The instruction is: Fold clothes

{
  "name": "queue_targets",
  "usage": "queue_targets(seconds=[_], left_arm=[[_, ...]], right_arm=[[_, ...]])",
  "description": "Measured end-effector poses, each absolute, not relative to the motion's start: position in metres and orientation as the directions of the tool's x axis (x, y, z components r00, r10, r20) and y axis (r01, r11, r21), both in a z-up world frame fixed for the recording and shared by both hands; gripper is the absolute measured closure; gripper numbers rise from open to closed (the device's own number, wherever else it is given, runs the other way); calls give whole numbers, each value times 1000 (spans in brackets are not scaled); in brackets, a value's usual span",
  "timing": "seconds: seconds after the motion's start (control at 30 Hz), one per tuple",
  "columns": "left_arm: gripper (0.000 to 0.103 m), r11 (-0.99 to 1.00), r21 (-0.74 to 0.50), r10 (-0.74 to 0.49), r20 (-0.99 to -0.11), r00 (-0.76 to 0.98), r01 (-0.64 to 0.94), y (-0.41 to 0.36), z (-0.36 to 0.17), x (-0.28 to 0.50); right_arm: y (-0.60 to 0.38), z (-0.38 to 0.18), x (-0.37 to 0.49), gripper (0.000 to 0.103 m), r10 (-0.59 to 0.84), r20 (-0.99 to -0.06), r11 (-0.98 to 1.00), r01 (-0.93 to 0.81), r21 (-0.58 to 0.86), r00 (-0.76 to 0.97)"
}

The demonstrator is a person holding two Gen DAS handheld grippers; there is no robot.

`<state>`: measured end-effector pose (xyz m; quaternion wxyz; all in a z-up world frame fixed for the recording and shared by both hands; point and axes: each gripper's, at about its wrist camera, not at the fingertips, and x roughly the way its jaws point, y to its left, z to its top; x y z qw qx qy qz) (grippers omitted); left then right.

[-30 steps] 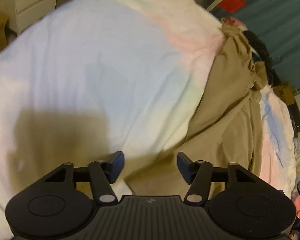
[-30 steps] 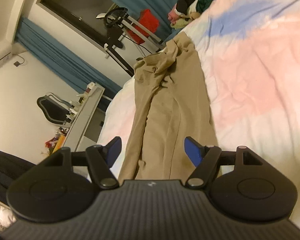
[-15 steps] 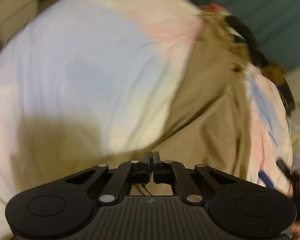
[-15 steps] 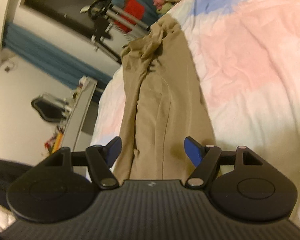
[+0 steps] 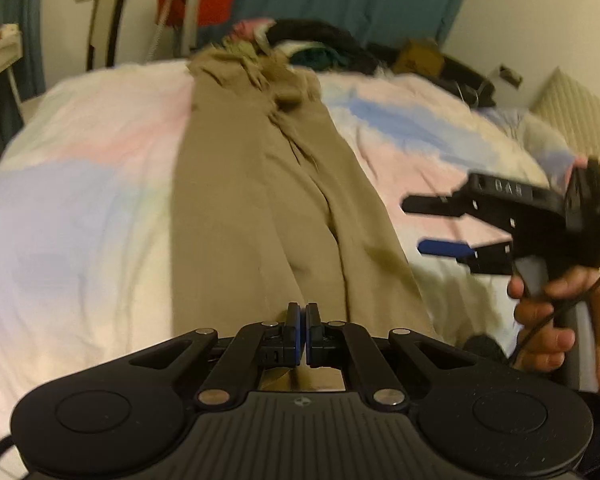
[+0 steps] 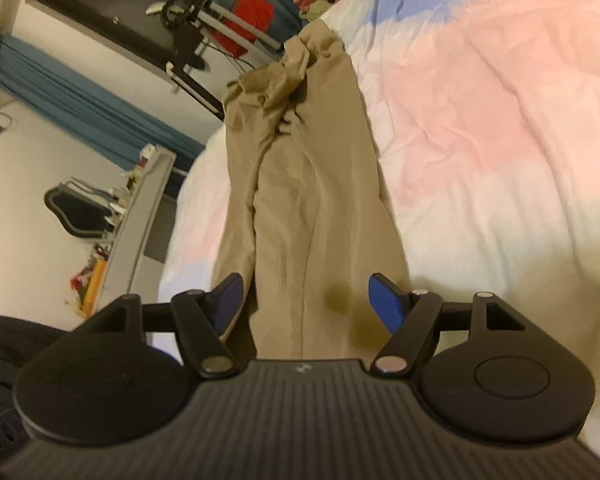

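The tan trousers (image 5: 260, 200) are spread on the pastel bedcover (image 5: 80, 220), and their long axis runs straight away from both grippers, from the near hem up to the bunched waist at the far end. The left gripper (image 5: 300, 330) is seen at the near hem, in the middle of the width, with its blue pads pressed together. A bit of tan cloth is visible just behind the closed pads, so the hem seems to be pinched, although the contact itself is partly hidden by the fingers. The right gripper (image 6: 306, 300) is held spread wide, with nothing between its pads. In its own view the trousers lie directly ahead and below. In the left wrist view it is seen to the right of the trousers, above the bedcover and apart from the cloth, carried by a hand (image 5: 556, 320).

The left gripper is judged to be the nearer one to the cloth. For a fold along the length, the near hem must be carried forward toward the waist. The right gripper is judged to need the right side of the same hem first.

On the side of the right gripper, pale raised letters are seen, perhaps "BAS", but they are blurred. No other writing can be read.
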<state>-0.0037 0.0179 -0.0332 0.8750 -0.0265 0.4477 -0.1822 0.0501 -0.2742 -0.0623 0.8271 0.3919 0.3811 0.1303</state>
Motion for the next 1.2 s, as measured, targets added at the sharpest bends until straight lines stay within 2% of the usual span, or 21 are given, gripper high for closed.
queue_targets(seconds=[0.1,0.17,0.2,0.23,0.4,0.57,0.7,0.8,0.93,1.03,1.1,1.13,1.2], left_arm=[[98,929,-253,-352,-827,437,271,9,-53,12],[82,908,-390,-418,-814,403,153,31,-56,22],[68,891,-443,-444,-800,405,101,42,-55,25],[60,879,-472,-455,-789,414,66,52,-54,28],[48,829,-540,-428,-780,457,-145,100,-63,45],[47,791,-542,-402,-810,427,-283,125,-95,56],[47,778,-545,-412,-818,401,-313,122,-114,63],[47,788,-565,-458,-804,379,-244,113,-117,70],[59,808,-571,-489,-789,372,-148,109,-112,68],[61,817,-561,-481,-790,381,-132,105,-111,66],[61,823,-548,-463,-799,384,-148,104,-113,69],[61,825,-544,-459,-804,378,-154,105,-115,70],[57,828,-535,-454,-815,361,-165,108,-120,71]], right_arm=[[-277,-69,51,31,526,-547,653,103,750,652],[-282,-75,51,32,551,-547,620,130,774,630],[-285,-78,50,32,562,-544,604,141,785,623],[-287,-79,49,32,570,-539,590,148,794,620],[-294,-91,48,36,575,-571,576,206,791,586],[-297,-98,39,43,544,-624,606,252,754,561],[-304,-104,33,47,526,-642,599,292,745,559],[-303,-112,33,47,558,-634,569,309,762,535],[-293,-118,31,46,635,-613,545,290,787,470],[-290,-118,26,46,658,-604,536,284,795,450],[-291,-118,25,53,652,-616,547,289,786,441],[-291,-118,26,60,649,-623,553,291,781,437],[-290,-118,27,67,645,-633,564,293,772,428]])
